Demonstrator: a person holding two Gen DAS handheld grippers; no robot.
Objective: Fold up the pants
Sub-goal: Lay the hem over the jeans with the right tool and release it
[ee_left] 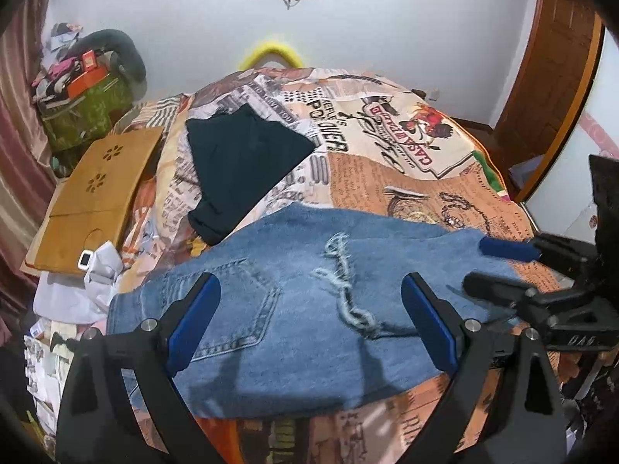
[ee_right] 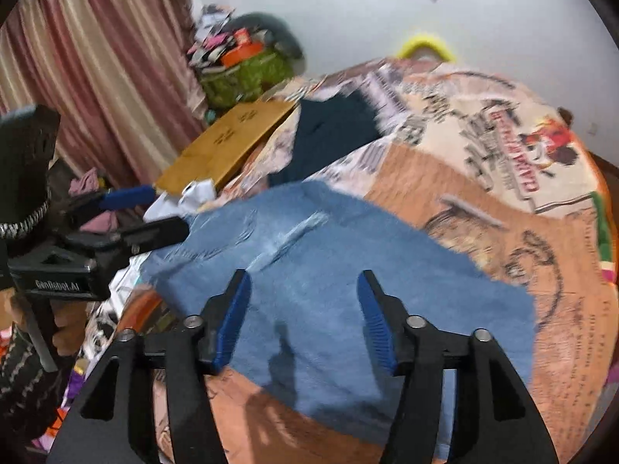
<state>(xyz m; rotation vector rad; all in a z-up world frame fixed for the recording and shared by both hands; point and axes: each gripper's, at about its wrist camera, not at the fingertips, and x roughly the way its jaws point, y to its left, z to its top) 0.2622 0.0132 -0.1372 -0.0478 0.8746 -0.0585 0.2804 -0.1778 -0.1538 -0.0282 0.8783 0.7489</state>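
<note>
The left gripper (ee_left: pixel 311 321) hangs over the near part of the jeans (ee_left: pixel 294 301), pointing across the bed (ee_left: pixel 425 181) toward the far wall, its two blue-padded fingers spread wide with nothing between them. The right gripper (ee_right: pixel 303 319) is posed much the same, over the jeans' (ee_right: pixel 329 282) near edge, fingers apart and holding nothing. In the left view the right gripper (ee_left: pixel 499 266) also shows at the right side, reaching in sideways with its tips over the jeans' right end. In the right view the left gripper (ee_right: pixel 154 212) reaches in from the left, its tips at the jeans' left edge. Whether either set of tips touches the cloth cannot be told.

The jeans lie flat on the printed bed cover, near its front edge. They are light blue denim, folded into a broad, roughly rectangular shape. A back pocket (ee_left: pixel 236 301) faces up at the left, and a line of frayed white rips (ee_left: pixel 344 286) runs down the middle. The right view is blurred, so the rips (ee_right: pixel 288 237) read only as a pale streak.

Beyond the jeans a dark folded garment (ee_left: pixel 241 162) lies on the cover, touching the jeans' far edge. To its left a wooden board (ee_left: pixel 96 197) rests at the bed's side.
</note>
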